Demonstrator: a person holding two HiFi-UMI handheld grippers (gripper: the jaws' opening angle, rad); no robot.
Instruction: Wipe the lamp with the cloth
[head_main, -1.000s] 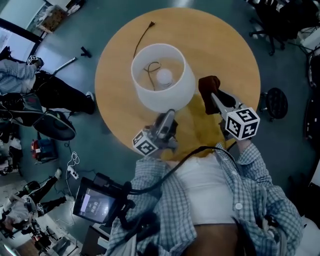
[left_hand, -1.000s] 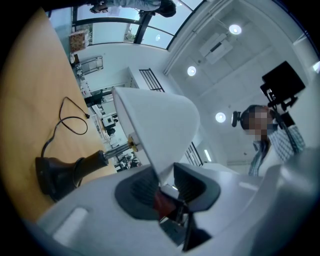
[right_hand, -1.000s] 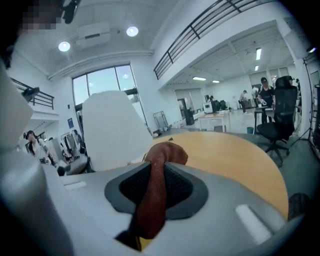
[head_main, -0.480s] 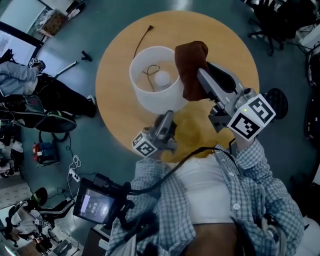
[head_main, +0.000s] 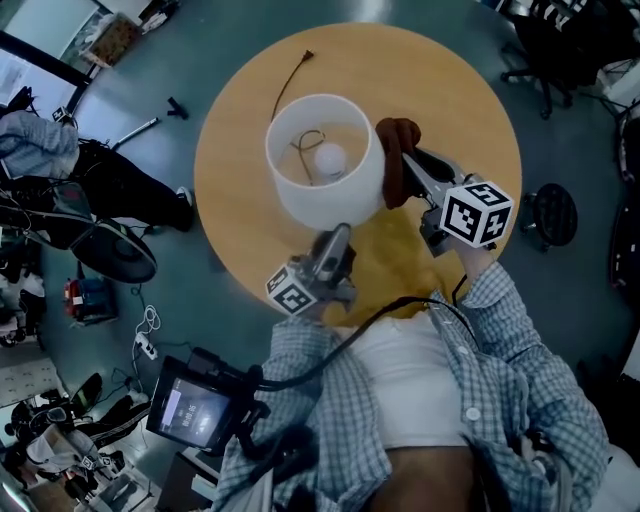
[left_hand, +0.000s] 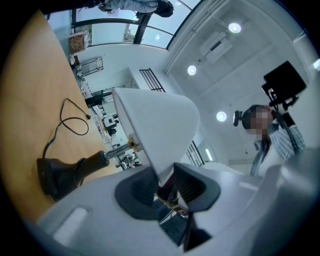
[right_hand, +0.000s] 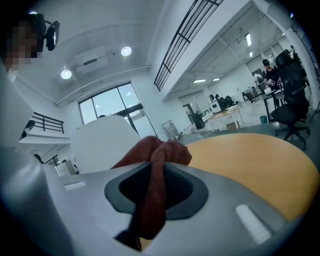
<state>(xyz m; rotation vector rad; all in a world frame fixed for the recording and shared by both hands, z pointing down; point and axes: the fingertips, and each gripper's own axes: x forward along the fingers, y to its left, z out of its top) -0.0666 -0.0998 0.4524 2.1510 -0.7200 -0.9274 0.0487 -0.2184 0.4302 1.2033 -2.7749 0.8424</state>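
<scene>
On the round wooden table (head_main: 450, 90), a thin dark cord (head_main: 285, 80) trails toward the far left. The lamp (head_main: 320, 205) stands in the middle, its white shade open at the top with the bulb showing inside. The left gripper (head_main: 340, 232) reaches in from the near side, and its fingers are clamped on the shade's near lower rim. Just right of the shade, seemingly touching its side, hangs the red-brown cloth (head_main: 392, 140). The fingers of the right gripper (head_main: 412, 165) are pinched together on it.
</scene>
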